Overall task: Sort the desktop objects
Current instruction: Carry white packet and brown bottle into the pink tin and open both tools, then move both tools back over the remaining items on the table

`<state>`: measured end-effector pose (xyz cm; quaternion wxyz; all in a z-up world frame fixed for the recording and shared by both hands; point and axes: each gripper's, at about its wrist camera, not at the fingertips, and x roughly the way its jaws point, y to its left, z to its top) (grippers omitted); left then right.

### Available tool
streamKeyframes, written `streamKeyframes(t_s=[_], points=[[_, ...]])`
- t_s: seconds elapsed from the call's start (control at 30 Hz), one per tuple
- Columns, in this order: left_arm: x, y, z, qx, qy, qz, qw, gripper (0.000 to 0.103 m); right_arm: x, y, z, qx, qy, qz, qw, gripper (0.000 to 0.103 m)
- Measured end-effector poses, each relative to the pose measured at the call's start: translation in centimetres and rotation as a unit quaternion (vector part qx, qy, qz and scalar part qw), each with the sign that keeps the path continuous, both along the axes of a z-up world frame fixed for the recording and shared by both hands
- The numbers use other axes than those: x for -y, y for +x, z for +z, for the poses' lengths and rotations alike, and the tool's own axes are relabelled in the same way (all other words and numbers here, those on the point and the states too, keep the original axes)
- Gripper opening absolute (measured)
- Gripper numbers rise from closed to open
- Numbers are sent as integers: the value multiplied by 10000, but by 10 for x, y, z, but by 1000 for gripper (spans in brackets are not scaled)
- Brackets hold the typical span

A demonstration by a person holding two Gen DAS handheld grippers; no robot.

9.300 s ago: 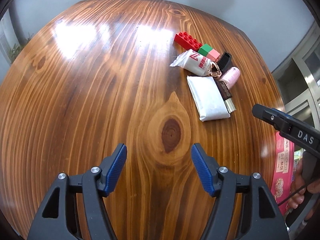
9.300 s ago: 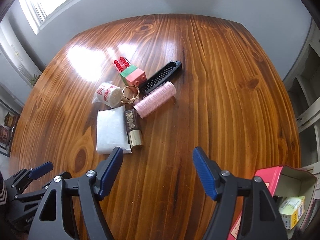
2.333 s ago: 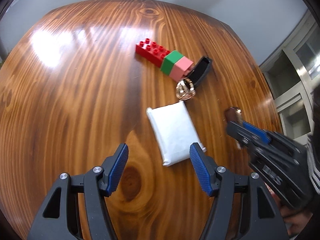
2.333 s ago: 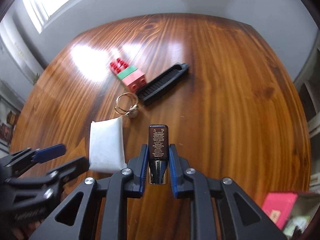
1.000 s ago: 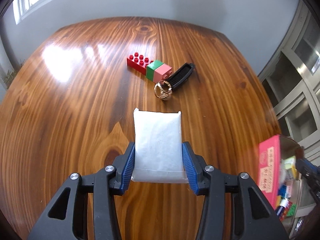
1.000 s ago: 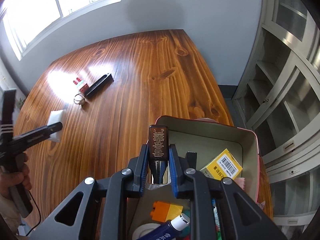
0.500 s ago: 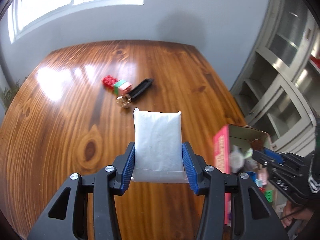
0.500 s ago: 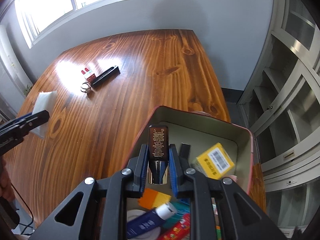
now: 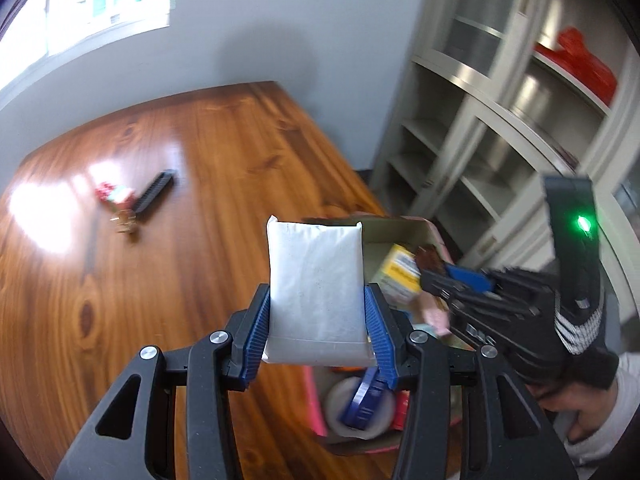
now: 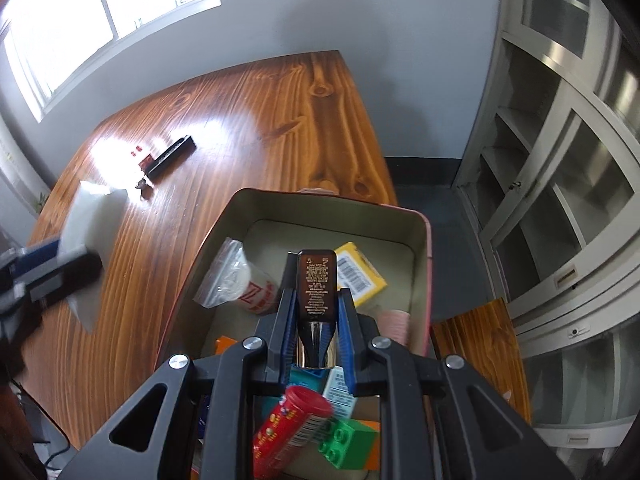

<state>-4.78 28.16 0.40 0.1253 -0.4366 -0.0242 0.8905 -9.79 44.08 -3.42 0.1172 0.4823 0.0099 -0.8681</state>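
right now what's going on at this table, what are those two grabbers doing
A person is clearing a wooden table into a pink tin box. The right gripper has its jaws shut on a dark brown cosmetic bottle, held over the box's open interior. The left gripper holds a white tissue pack near the box. A black comb, toy bricks and a gold ring remain on the table.

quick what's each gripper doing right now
Left gripper: closed on the white packet, near the pink box.
Right gripper: closed on the brown bottle, over the open pink box.
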Motion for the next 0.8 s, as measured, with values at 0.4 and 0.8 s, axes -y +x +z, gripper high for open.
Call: streamKeyframes(t_s=[0.4,0.8], points=[[-9,14,0,112,105,-138,9998,61,-10,1,4,-87,-97,-233,9996,54],[33,27,4,91,-39,555,9984,61,23,0,14,-265,-129,51,9996,55]])
